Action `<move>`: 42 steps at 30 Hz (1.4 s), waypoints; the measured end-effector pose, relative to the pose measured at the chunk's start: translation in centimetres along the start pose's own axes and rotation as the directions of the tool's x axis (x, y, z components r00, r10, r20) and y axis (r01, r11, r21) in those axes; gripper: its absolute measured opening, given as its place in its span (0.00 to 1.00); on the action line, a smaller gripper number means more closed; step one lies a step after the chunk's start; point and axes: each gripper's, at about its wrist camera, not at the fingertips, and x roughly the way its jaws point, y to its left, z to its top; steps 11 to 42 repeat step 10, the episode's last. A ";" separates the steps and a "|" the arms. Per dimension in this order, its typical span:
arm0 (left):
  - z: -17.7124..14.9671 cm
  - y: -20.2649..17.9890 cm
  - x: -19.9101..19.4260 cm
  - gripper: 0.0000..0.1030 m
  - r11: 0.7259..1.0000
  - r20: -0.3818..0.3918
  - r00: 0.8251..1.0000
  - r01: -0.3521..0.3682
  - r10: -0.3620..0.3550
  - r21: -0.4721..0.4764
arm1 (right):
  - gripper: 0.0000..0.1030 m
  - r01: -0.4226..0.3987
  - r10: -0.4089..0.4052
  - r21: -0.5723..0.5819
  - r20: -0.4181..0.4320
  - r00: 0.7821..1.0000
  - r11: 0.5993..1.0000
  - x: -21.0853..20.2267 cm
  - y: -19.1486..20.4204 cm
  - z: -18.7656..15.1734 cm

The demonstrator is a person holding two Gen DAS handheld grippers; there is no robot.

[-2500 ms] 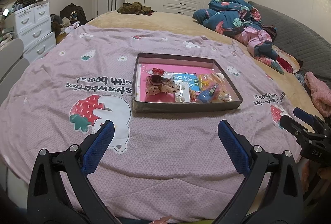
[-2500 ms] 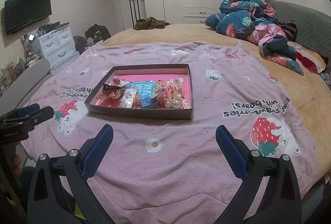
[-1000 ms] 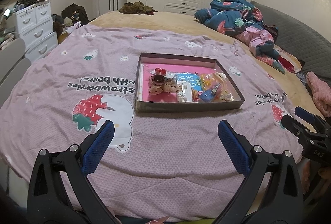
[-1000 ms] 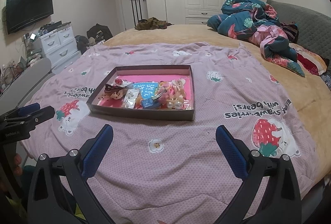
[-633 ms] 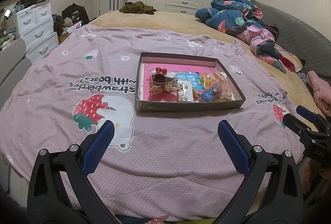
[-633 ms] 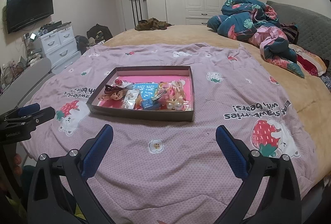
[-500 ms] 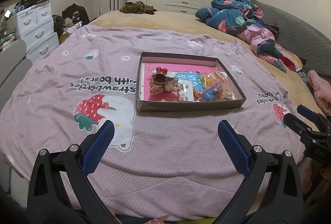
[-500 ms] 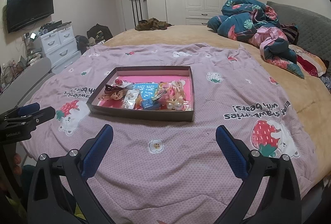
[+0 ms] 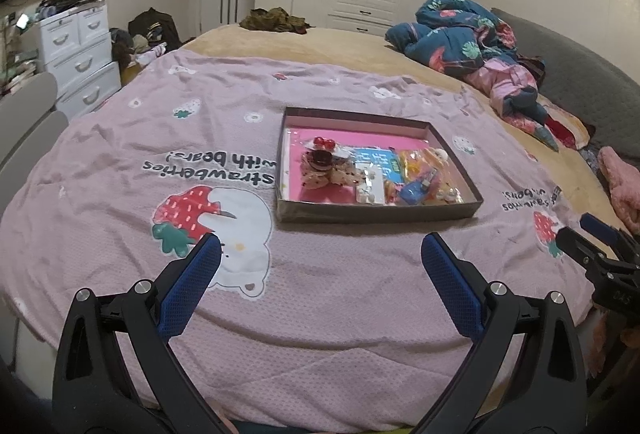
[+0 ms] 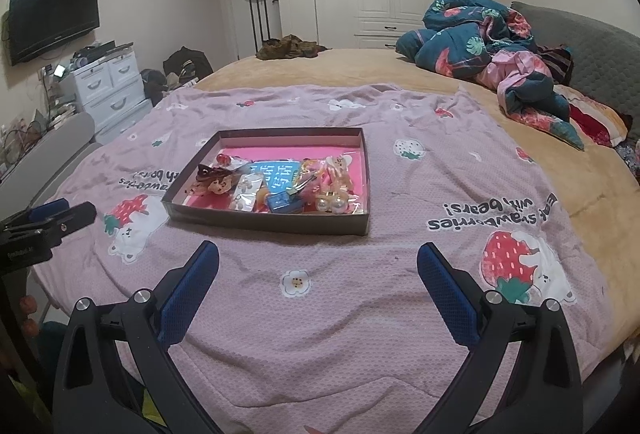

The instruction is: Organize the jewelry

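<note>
Shallow dark cardboard tray (image 9: 372, 213) (image 10: 264, 220) with pink lining, set flat on a pink strawberry-and-bear blanket (image 9: 120, 169) (image 10: 440, 193) spread over the bed. Contents crowded toward the near half of the tray: spotted fabric bow hair clip (image 9: 320, 169) (image 10: 212, 179) at the left end with a red cherry clip (image 9: 324, 142) (image 10: 222, 158) just behind it; white earring card (image 9: 370, 185) (image 10: 245, 193) beside the bow; blue printed packet (image 9: 376, 161) (image 10: 278, 173) behind the card; small blue box (image 9: 414, 190) (image 10: 283, 202) near the front wall; clear bags of yellow-orange trinkets (image 9: 424, 163) (image 10: 332, 173) at the right end. Back strip of lining bare. Left gripper (image 9: 320, 262) (image 10: 48, 218) spread wide and holding nothing, above the blanket short of the tray. Right gripper (image 10: 318, 264) (image 9: 592, 234) likewise wide apart, nothing between its blue pads (image 10: 444, 290), near the tray's front wall. Crumpled blue floral quilt (image 9: 460, 33) (image 10: 472, 33) well behind the tray.
</note>
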 end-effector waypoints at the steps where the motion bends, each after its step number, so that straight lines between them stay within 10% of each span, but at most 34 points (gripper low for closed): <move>1: 0.1 0.3 0.2 0.91 1.000 -0.002 1.000 -0.012 0.012 -0.010 | 0.96 -0.001 0.001 0.004 -0.004 1.000 1.000 0.2 -0.2 0.0; 10: 2.7 10.5 8.9 0.91 0.957 -0.102 0.963 -0.260 0.248 -0.131 | 0.96 0.249 -0.235 0.180 -0.099 0.967 0.951 8.2 -10.9 1.4; 42: 2.7 10.5 8.9 0.91 0.957 -0.102 0.963 -0.260 0.248 -0.131 | 0.96 0.249 -0.235 0.180 -0.099 0.967 0.951 8.2 -10.9 1.4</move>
